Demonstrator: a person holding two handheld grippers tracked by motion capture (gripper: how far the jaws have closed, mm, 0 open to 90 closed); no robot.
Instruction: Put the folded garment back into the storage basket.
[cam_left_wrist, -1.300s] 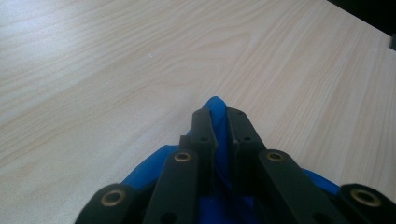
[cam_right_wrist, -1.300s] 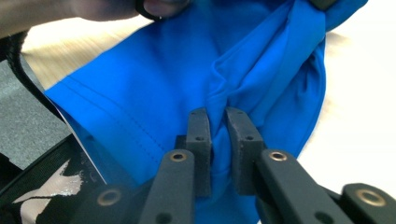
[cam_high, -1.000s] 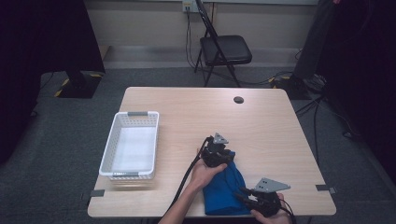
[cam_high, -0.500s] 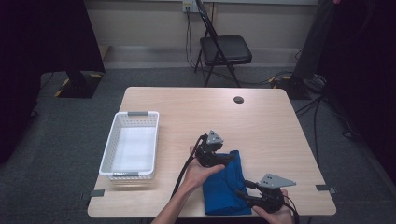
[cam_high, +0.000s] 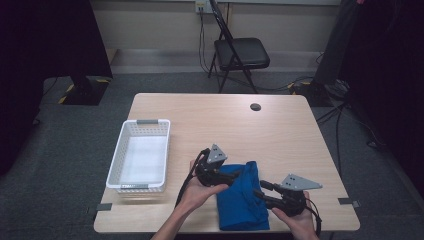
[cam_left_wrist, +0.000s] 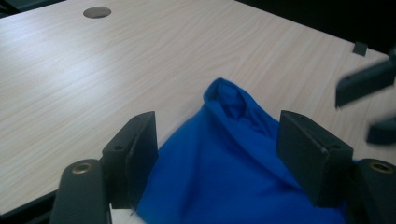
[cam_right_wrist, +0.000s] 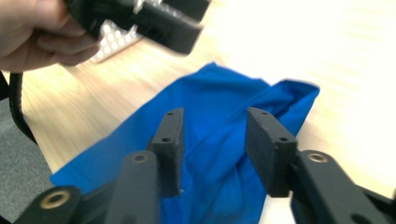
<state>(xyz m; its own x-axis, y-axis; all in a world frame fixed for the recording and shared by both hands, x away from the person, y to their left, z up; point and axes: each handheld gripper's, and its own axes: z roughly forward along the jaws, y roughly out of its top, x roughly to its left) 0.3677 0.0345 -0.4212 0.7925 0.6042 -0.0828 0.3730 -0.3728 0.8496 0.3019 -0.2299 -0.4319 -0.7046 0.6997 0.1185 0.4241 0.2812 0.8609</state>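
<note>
The left gripper (cam_left_wrist: 215, 154) has its two black jaws wide apart, and they have just been opening. The blue cloth (cam_left_wrist: 233, 172) lies under and between them, but the pads do not press on it. A raised fold of the cloth sticks up just past the jaw tips.

The right gripper (cam_right_wrist: 212, 140) has its jaws partly apart, and they have just been closing a bit. The blue cloth (cam_right_wrist: 219, 140) lies below the gap between them. The pads do not seem to pinch it.

In the high view, the blue cloth (cam_high: 242, 197) lies bunched on the table (cam_high: 280, 135), close to the edge nearest the person. The left gripper (cam_high: 235, 176) is at the cloth's left top corner. The right gripper (cam_high: 261, 189) is at the cloth's right side, with its jaw tips over the cloth.

The white basket (cam_high: 140, 155) stands to the left of the cloth, a little way off. Past the cloth, the table top is bare wood up to a small dark round spot (cam_high: 255, 106) near the far edge. To the right of the cloth there is more bare wood. Far behind the table a black folding chair (cam_high: 240, 52) stands on the floor.

The left hand (cam_high: 197, 189) comes in from below the cloth and holds its gripper pointing right, toward the cloth. The right hand (cam_high: 295, 220) sits near the table edge, right of the cloth, and its gripper points left.
</note>
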